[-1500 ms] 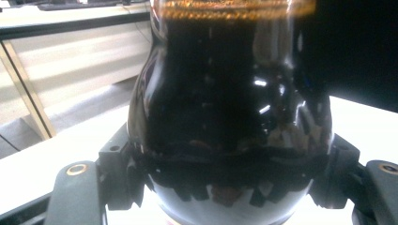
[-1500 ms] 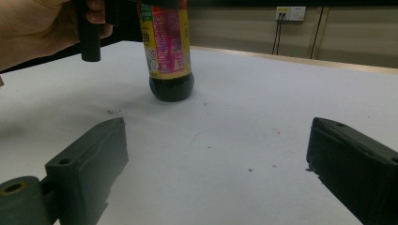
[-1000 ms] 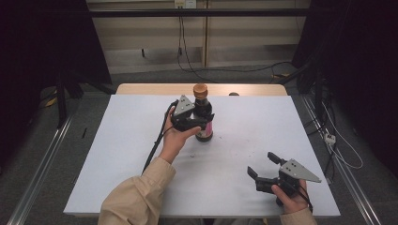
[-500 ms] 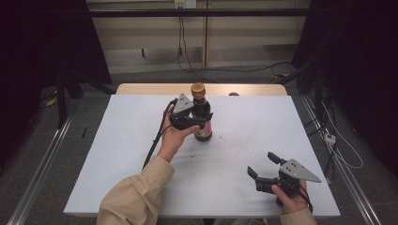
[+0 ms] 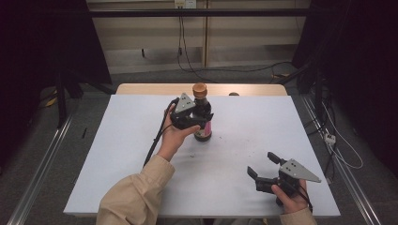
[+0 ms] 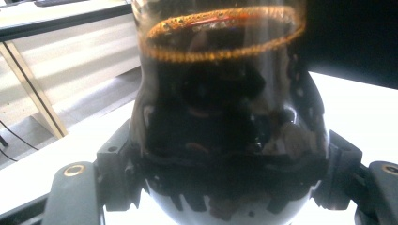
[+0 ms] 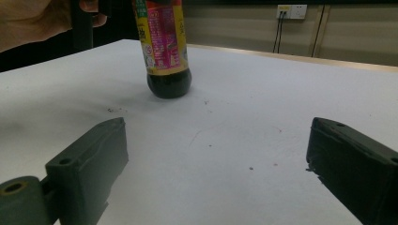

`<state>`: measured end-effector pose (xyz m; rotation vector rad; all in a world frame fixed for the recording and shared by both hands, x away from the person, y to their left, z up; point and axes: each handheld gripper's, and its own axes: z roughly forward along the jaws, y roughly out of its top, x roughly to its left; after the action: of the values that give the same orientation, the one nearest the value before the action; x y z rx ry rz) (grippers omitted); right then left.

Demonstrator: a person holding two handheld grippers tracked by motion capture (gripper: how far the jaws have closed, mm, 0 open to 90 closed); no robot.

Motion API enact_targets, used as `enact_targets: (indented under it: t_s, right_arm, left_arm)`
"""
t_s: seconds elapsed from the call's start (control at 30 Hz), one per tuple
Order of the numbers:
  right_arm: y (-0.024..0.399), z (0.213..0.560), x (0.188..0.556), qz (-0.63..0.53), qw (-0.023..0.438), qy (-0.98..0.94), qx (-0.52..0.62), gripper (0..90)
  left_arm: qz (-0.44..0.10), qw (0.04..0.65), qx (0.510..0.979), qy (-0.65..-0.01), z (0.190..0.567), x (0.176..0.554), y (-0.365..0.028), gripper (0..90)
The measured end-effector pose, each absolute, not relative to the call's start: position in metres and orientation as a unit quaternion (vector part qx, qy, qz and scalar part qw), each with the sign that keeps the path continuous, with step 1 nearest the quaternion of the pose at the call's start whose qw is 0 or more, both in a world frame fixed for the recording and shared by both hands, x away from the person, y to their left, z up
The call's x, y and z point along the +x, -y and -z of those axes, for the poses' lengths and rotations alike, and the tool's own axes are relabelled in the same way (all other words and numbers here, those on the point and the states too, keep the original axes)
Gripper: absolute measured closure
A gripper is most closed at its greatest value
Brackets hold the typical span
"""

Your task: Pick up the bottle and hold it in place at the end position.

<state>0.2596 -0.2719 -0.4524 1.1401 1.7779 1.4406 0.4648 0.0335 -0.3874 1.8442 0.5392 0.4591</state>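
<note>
While clamped in the left gripper (image 5: 199,117), bottle (image 5: 202,123) upright, cap up, right gripper (image 5: 264,165) jaws apart.

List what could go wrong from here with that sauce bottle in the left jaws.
1. The left gripper clamps the bottle on its smooth curved glass; it could slip or twist in the jaws.
2. The bottle stands on a narrow base on the table and is filled high with dark liquid, so a sideways nudge may tip it.
3. The right gripper waits open, far off near the table's front edge, too distant to steady the bottle.
</note>
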Motion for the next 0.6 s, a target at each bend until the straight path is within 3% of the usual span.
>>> enact_targets:
  t_s: [0.6]
  right_arm:
    - [0.2688, 0.4510, 0.2608, -0.538, 0.287, -0.670, 0.423, 4.5]
  left_arm:
    - [-0.177, 0.573, 0.768, -0.226, 0.3958, 0.4628, -0.0335, 25.8]
